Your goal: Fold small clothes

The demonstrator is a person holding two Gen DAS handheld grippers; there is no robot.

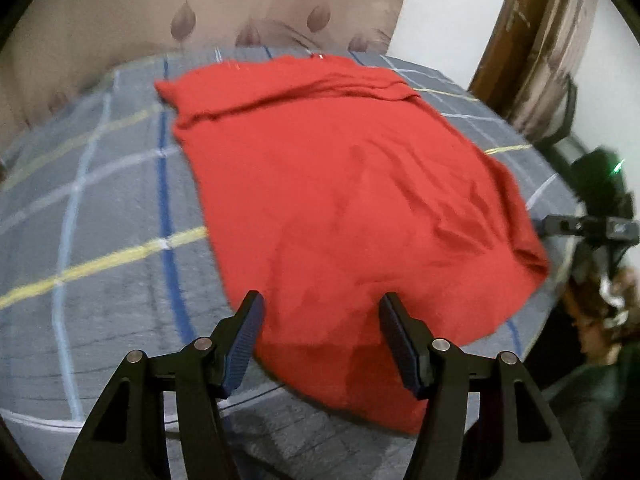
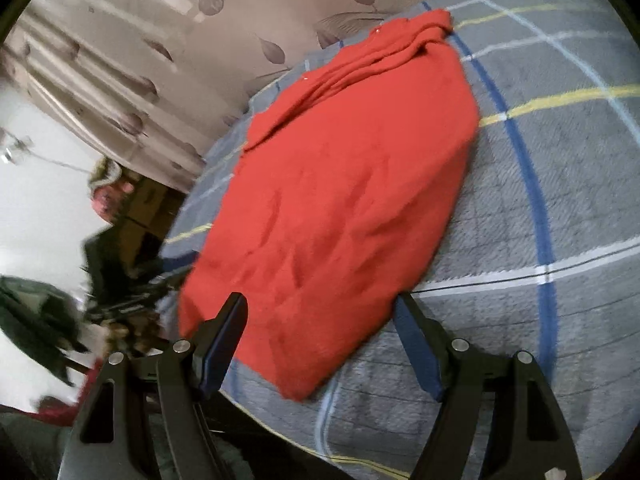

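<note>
A red garment point(image 1: 340, 200) lies spread flat on a grey plaid blanket point(image 1: 100, 208), with bunched folds along its far edge. My left gripper point(image 1: 320, 304) is open and empty, hovering just above the garment's near edge. In the right wrist view the same red garment point(image 2: 348, 184) lies on the blanket point(image 2: 560, 200). My right gripper point(image 2: 320, 304) is open and empty, its fingers straddling the garment's near corner from above.
A beige curtain with a leaf print point(image 1: 200, 12) hangs behind the blanket. A wooden door frame point(image 1: 520, 40) and dark equipment point(image 1: 592, 224) stand at the right. The blanket's edge drops off at the left in the right wrist view, beside clutter point(image 2: 112, 200).
</note>
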